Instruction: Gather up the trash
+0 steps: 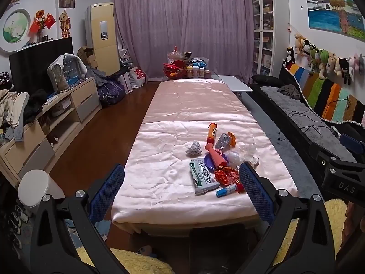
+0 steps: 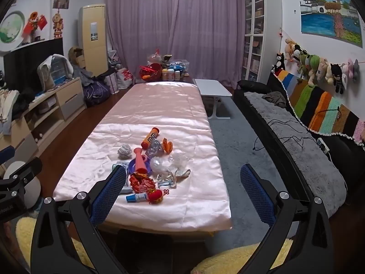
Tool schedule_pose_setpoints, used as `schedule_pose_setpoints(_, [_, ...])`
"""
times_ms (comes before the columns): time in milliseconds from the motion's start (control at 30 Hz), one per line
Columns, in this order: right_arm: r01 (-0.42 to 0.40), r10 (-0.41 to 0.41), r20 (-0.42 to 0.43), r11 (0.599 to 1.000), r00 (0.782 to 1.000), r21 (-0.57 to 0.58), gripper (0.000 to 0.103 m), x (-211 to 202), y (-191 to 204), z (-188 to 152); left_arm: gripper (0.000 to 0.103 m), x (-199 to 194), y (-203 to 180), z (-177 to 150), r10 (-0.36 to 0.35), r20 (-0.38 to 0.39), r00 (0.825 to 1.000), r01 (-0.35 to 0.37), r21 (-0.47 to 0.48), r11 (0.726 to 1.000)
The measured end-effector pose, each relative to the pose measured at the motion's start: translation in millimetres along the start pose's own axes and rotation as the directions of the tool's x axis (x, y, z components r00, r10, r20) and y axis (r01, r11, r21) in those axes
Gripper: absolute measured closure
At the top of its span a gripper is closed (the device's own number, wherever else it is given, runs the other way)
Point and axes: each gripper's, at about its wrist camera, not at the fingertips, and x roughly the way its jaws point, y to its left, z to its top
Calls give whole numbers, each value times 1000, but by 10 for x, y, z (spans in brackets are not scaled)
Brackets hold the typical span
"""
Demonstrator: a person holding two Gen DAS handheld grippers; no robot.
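A pile of trash lies on the near part of a long table with a pink satin cloth (image 1: 159, 182) (image 2: 200, 196). In it are a crumpled paper ball (image 1: 194, 148) (image 2: 124, 151), an orange tube (image 1: 211, 132) (image 2: 150, 137), a green and white packet (image 1: 202, 178), a red crumpled wrapper (image 1: 225, 175) (image 2: 141, 181), a small blue tube (image 1: 226, 190) (image 2: 136, 198), a purple lid (image 1: 211, 163) (image 2: 133, 165) and clear plastic (image 1: 247, 153) (image 2: 178, 159). My left gripper (image 1: 181, 190) is open and empty, short of the table's near end. My right gripper (image 2: 182, 191) is open and empty, held at the pile's near right.
A white lidded bin (image 1: 38, 187) stands on the floor at the table's near left. A low cabinet (image 1: 68, 111) runs along the left wall. A dark sofa (image 2: 308, 150) runs along the right. A small white side table (image 2: 213, 88) and bottles and bags (image 2: 168, 70) are at the far end.
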Motion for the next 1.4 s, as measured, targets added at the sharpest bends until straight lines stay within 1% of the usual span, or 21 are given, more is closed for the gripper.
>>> schedule_pose_setpoints(500, [-11,11,4,1000,1000,3,3,-7,-11,-11,8,-93,9,79,0,8,1000,0,-3,1000])
schedule_pose_setpoints(567, [-14,14,5,1000,1000,-1,3,-9,-1,-1,8,-84,6,19,-2,12,1000,2,-2,1000])
schedule_pose_setpoints(600, [-15,15,5,1000,1000,-2,3,-15,26,-53,8,-90,6,22,-2,12,1000,2,-1,1000])
schedule_pose_setpoints(700, [-13,13,7,1000,1000,1,3,-13,28,-61,8,-101,-5,-2,-3,17,1000,3,1,1000])
schedule_pose_setpoints(867, [-6,6,13,1000,1000,7,3,-61,68,-20,8,-120,-3,5,-5,22,1000,5,0,1000])
schedule_pose_setpoints(900, [-12,12,18,1000,1000,15,3,-85,-25,-38,8,-124,-1,6,-5,22,1000,5,-1,1000])
schedule_pose_setpoints(1400, [-17,17,23,1000,1000,20,3,-111,-33,-45,8,-163,-20,4,-5,25,1000,6,-3,1000])
